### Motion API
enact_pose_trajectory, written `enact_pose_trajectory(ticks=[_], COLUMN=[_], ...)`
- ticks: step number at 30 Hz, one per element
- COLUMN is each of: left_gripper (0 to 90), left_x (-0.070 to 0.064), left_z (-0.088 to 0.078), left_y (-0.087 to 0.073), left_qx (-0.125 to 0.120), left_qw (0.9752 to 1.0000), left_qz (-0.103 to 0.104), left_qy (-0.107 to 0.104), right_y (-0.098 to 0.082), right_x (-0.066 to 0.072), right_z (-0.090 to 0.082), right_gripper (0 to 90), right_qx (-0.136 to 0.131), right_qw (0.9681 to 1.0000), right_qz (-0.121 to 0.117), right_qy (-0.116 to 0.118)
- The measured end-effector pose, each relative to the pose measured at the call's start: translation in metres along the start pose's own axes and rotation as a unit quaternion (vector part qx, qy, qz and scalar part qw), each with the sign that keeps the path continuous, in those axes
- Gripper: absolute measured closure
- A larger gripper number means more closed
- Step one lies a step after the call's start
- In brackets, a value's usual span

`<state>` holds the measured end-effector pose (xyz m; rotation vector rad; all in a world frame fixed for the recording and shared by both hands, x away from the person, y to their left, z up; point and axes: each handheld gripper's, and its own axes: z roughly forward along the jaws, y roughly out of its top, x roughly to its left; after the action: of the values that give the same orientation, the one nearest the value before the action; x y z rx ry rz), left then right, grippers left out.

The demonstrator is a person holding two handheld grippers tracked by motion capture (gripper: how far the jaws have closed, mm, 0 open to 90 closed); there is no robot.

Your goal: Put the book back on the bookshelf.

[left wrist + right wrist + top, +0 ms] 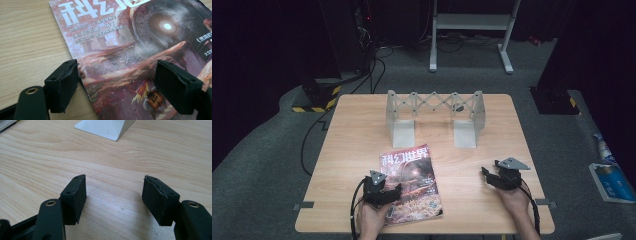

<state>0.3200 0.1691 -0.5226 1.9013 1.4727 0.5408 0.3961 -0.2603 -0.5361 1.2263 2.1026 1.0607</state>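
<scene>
Glossy paper magazine (pixel 130 45) — matt wood table (pixel 357 130)

The magazine (pixel 411 183) is lying flat on the table (pixel 352 150), and its near left edge is being straddled by the open jaws of the left claw (pixel 116 82). The right claw (pixel 114 200), jaws apart, is being held over bare table, well to the right of the magazine. The folding rack (pixel 434 117) is standing on the table beyond both claws, its right foot (pixel 105 127) ahead of the right claw.

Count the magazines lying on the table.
1. The magazine lies flat at the table's near edge, under the open left gripper. The expandable rack behind it holds none.
</scene>
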Motion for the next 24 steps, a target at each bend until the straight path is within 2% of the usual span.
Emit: enact_pose_trajectory(ticks=[10,24], left_gripper=[19.8,19.8], left_x=[-0.013,-0.024], left_z=[0.008,0.016], left_y=[0.006,0.013], left_qx=[-0.003,0.001], left_qw=[0.9999,0.9994], left_qz=[0.01,0.023], left_qy=[-0.013,-0.024], right_y=[0.0,0.0], right_x=[0.0,0.0], right_z=[0.0,0.0], right_gripper=[36.4,36.4], right_qx=[0.001,0.001], right_qw=[1.0,1.0], right_qz=[0.0,0.0], right_qy=[0.0,0.0])
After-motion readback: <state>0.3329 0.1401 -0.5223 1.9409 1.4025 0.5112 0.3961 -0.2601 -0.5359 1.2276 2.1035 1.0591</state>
